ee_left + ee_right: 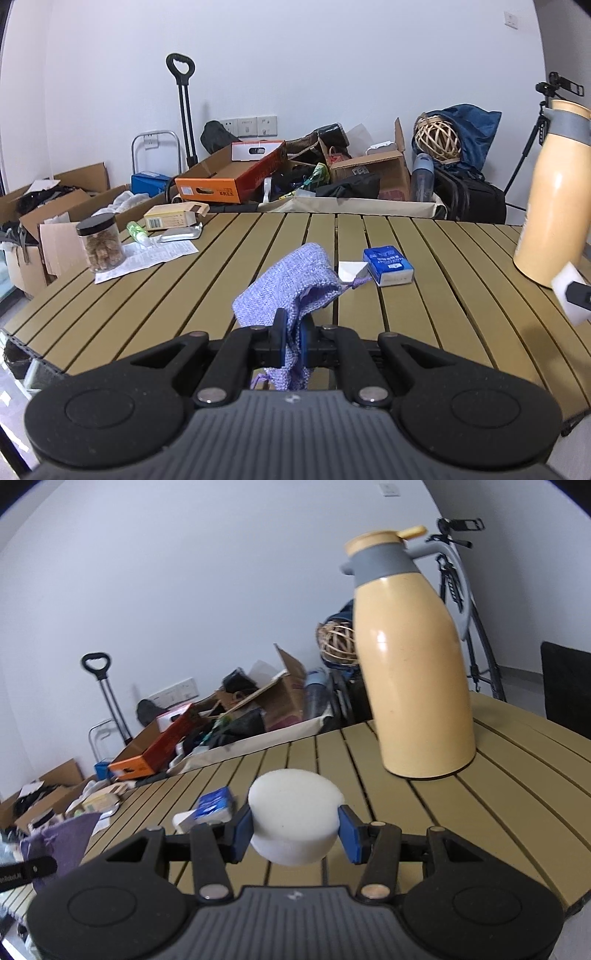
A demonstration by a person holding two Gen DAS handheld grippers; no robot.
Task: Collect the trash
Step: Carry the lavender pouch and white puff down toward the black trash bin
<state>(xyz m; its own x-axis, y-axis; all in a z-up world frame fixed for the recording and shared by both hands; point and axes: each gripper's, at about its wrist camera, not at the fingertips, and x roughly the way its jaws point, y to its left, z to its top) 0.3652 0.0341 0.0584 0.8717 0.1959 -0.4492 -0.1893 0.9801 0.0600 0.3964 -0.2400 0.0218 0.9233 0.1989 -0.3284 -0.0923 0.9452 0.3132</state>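
My left gripper (291,341) is shut on a purple knitted pouch (288,284) and holds it above the slatted table (147,295). The pouch also shows at the left edge of the right wrist view (62,842). My right gripper (295,830) is shut on a round white foam disc (295,816), held above the table (498,812). The disc shows at the right edge of the left wrist view (569,291). A blue tissue pack (388,265) lies on the table beyond the pouch, with a white paper scrap (351,269) beside it; the tissue pack also shows in the right wrist view (216,803).
A tan thermos jug (413,672) stands at the table's right. At the far left are a jar of snacks (101,243), a paper sheet (147,254), a small green bottle (136,230) and a yellow box (171,218). Cardboard boxes and bags (295,170) clutter the floor beyond.
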